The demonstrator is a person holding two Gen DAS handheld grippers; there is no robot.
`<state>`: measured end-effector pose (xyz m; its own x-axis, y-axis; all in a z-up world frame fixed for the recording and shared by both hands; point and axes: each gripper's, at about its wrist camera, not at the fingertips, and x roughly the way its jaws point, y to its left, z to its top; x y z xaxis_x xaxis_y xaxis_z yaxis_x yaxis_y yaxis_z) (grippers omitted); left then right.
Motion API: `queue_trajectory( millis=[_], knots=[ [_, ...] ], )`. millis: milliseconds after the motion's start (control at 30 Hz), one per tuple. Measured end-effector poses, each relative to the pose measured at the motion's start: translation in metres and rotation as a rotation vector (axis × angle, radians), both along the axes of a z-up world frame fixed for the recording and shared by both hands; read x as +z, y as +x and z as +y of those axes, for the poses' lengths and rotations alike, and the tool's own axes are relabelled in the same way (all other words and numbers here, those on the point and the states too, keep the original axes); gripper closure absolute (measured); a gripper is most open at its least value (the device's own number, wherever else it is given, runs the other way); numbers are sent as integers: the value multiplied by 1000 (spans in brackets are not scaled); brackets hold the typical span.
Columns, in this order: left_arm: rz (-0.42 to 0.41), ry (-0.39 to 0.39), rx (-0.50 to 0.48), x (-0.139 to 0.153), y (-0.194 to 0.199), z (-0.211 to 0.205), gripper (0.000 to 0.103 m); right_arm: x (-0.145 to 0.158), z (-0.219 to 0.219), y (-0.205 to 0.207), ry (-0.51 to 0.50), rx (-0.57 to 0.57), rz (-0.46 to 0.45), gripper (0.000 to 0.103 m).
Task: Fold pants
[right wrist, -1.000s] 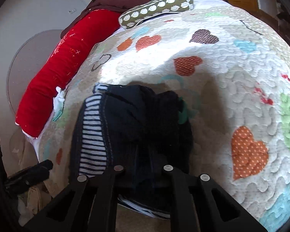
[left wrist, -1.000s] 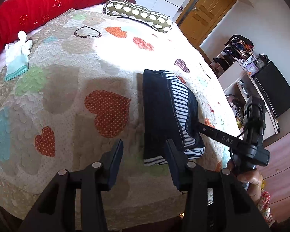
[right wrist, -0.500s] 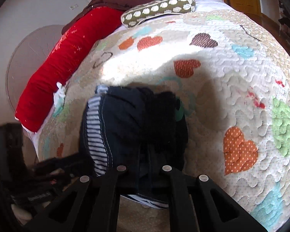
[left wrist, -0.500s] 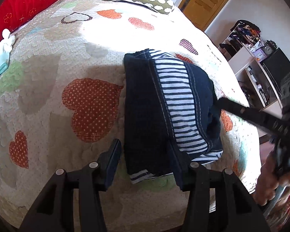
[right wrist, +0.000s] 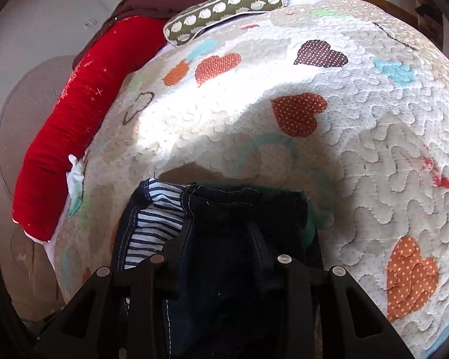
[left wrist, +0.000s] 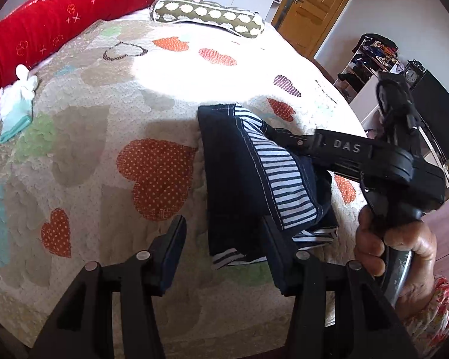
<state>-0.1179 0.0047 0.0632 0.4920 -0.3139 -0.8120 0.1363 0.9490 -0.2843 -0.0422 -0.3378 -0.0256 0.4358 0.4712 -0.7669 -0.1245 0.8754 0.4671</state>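
Note:
Dark navy pants (left wrist: pixel 233 179) with a striped lining lie folded in a narrow stack on the heart-patterned quilt (left wrist: pixel 104 125), near its right edge. My left gripper (left wrist: pixel 224 242) hovers at the stack's near end, its jaws opening; the pants' near corner shows between the fingers, untouched by the pads. My right gripper (left wrist: pixel 280 134) reaches in from the right over the stack's far part, with a hand (left wrist: pixel 398 251) on its handle. In the right wrist view the right gripper (right wrist: pixel 220 233) sits low on the pants (right wrist: pixel 224 206), jaws opening, with dark fabric lying loose between the fingers.
A red bolster (left wrist: pixel 45 21) and a spotted olive pillow (left wrist: pixel 209 18) lie at the bed's far end. A white and teal cloth (left wrist: pixel 15 101) rests at the left. Right of the bed are a wooden door (left wrist: pixel 314 9), shelves (left wrist: pixel 371 56) and a black cabinet (left wrist: pixel 437 116).
The right gripper's fingers, shut on the dark fabric before, have spread apart. The left gripper's fingers have widened a little. In the left wrist view the right gripper now lies across the pants.

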Motion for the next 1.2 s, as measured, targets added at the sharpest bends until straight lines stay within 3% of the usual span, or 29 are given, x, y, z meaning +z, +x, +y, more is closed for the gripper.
queue_trajectory(
  millis=[200, 300, 367, 467, 567, 767, 967, 1200],
  knots=[
    [-48, -16, 65, 15, -9, 13, 50, 42, 0, -62, 8, 4, -179, 65],
    [-70, -10, 73, 22, -16, 17, 50, 17, 6, -68, -72, 19, -122, 64],
    [-99, 4, 74, 30, -25, 17, 50, 0, -5, -67, -15, -14, -69, 64],
    [-154, 36, 74, 43, -39, 15, 47, 10, -23, -78, 94, -80, -72, 64],
    [-217, 69, 63, 56, -53, 7, 41, 27, -30, -96, 68, -132, -129, 63],
    [-308, 97, 63, 78, -79, -3, 40, 49, -38, -131, 37, -229, -202, 62],
    [-450, 119, 147, 102, -99, 5, 18, 67, -34, -151, -51, -264, -289, 52],
    [-480, 104, 266, 108, -105, 26, 4, 60, -23, -151, -92, -244, -272, 52]
  ],
)
